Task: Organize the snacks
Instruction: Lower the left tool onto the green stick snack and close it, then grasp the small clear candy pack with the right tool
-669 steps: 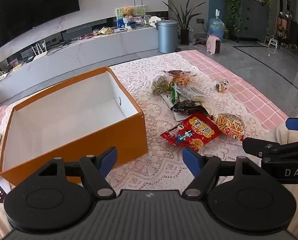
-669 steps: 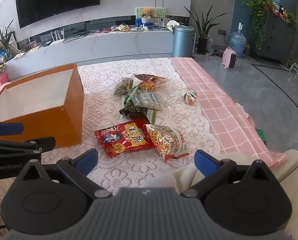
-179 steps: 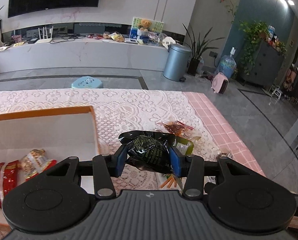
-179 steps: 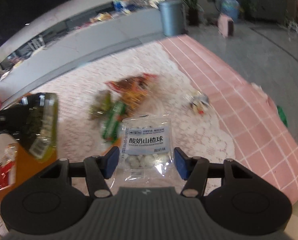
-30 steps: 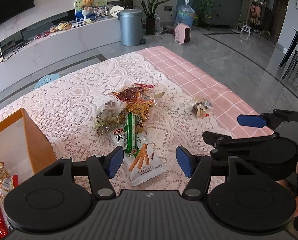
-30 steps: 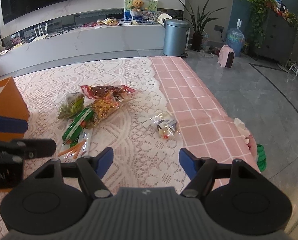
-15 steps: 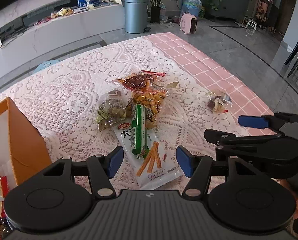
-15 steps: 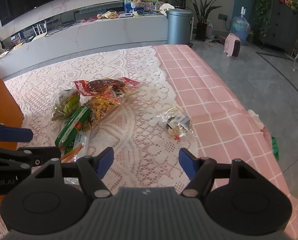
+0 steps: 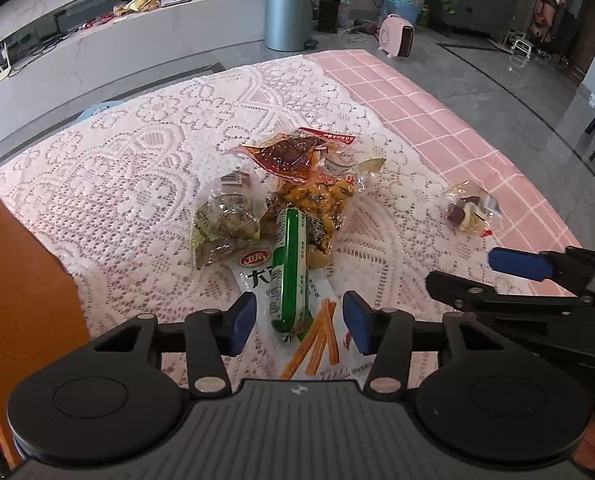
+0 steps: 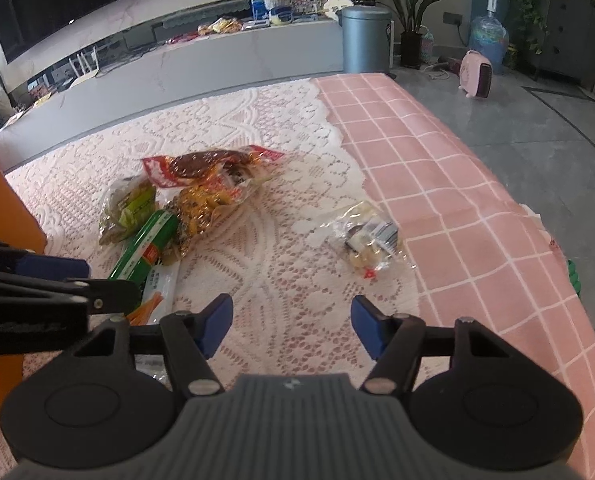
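Sitting at the far left edge of the left wrist view: orange box (image 9: 25,292), cut off by the frame, with only a sliver of red packets showing inside, print too small to read. Lying on the lace cloth (image 9: 129,184) of the table, just right of the box: clear bag of green-wrapped sweets (image 9: 223,228), barcode label on top, wording unreadable. Lying beside it and overlapping: green sausage stick (image 9: 291,268), small white print along its side too fine to read. Resting under that stick: white packet of orange sticks (image 9: 309,332), showing a red oval logo and large dark Chinese characters, half covered by the stick and cut off below by the tool body. Lying behind them: yellow snack bag (image 9: 317,204) and a red-edged packet of dark brown food (image 9: 293,154), lettering on the red strip blurred.

Hovering over the near end of the sausage stick: left tool (image 9: 299,322), having just been closing, blue pads roughly half apart, stick and white packet between them, pads not pressing on either, nothing gripped.

Lying apart to the right, near the lace edge and the pink checked cloth (image 10: 437,160): small clear bag of mixed sweets (image 10: 371,240), label illegible.

Hanging over bare lace near that bag: right tool (image 10: 291,326), having also just been closing, pads standing wide apart, empty.
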